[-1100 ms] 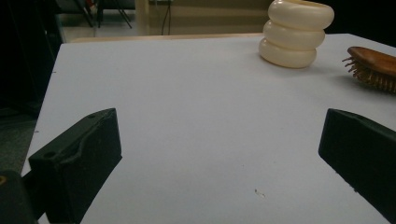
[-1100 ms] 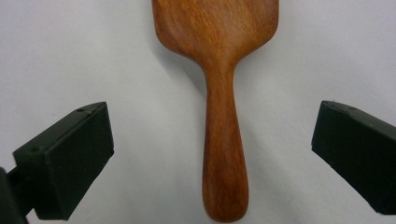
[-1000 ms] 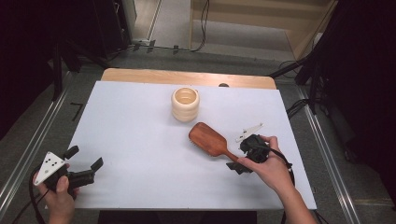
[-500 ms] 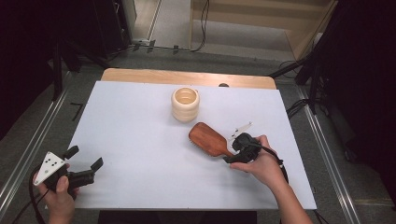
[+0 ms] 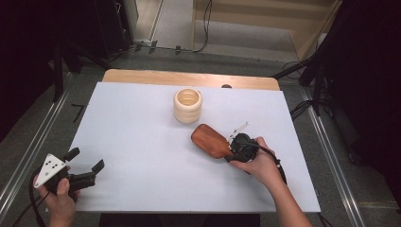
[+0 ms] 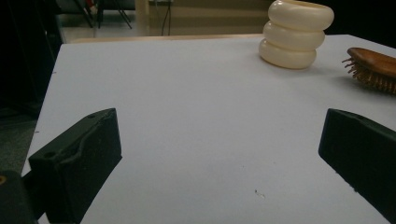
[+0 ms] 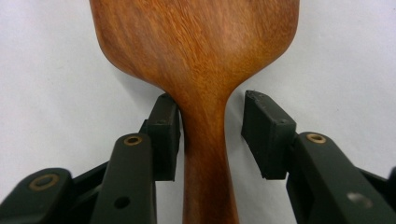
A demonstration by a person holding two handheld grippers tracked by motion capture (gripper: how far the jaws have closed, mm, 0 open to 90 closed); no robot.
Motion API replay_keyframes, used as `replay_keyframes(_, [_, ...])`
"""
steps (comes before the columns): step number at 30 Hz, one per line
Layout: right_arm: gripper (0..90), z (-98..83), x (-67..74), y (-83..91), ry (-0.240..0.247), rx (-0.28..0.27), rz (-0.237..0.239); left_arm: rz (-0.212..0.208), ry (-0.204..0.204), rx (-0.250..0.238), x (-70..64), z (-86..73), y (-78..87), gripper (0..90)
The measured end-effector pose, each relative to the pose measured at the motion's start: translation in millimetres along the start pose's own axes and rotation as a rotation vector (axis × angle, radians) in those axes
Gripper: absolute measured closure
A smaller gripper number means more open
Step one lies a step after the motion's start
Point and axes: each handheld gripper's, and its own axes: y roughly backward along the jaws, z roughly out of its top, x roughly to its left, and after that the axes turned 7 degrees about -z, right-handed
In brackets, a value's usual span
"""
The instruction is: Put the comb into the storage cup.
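White bench [image 5: 142,142] under dim surroundings: near its right edge lies the brush [image 5: 212,140], beside the cup [image 5: 187,105]. Our right gripper [image 7: 212,135] has just been narrowing around the handle, one pad touching, not yet clamped; the grasp looks imminent. Our left gripper [image 6: 219,154] waits wide.

A cream ribbed cup [image 5: 187,105] stands upright near the far middle of the white table top [image 5: 142,142], its mouth open upward. A wooden strip [image 5: 189,78] runs along the far edge. Black cables [image 5: 203,28] trail across the floor beyond.
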Motion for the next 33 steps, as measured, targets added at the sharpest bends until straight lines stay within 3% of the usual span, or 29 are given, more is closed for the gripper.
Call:
replay_keyframes(3, [68.4, -2.1, 1.5, 0.6, 0.031, -0.02, 0.005, 0.0, -0.001, -0.001, 0.0, 0.0, -0.3, 0.0])
replay_keyframes(7, [69.4, -5.1, 4.6, 1.2, 0.043, -0.039, 0.0, 0.001, 0.0, -0.001, 0.1, 0.1, -0.6, 0.0])
replay_keyframes(9, [69.6, -8.0, 7.0, 0.8, 0.042, -0.077, -0.021, 0.002, -0.001, 0.003, 0.1, 0.3, -0.8, 0.0])
replay_keyframes(12, [69.7, -14.0, 8.7, -0.7, -0.001, -0.123, -0.026, -0.001, -0.003, 0.004, -0.3, 0.3, -1.5, 0.0])
replay_keyframes(21, [69.8, -27.2, 15.0, -0.6, -0.032, -0.223, -0.083, 0.004, -0.024, 0.027, -2.0, 1.0, -3.8, 0.0])
replay_keyframes(33, [69.8, -43.1, 16.3, 5.7, -0.097, -0.334, -0.044, 0.027, -0.044, 0.046, -3.2, 4.6, -4.9, 0.0])
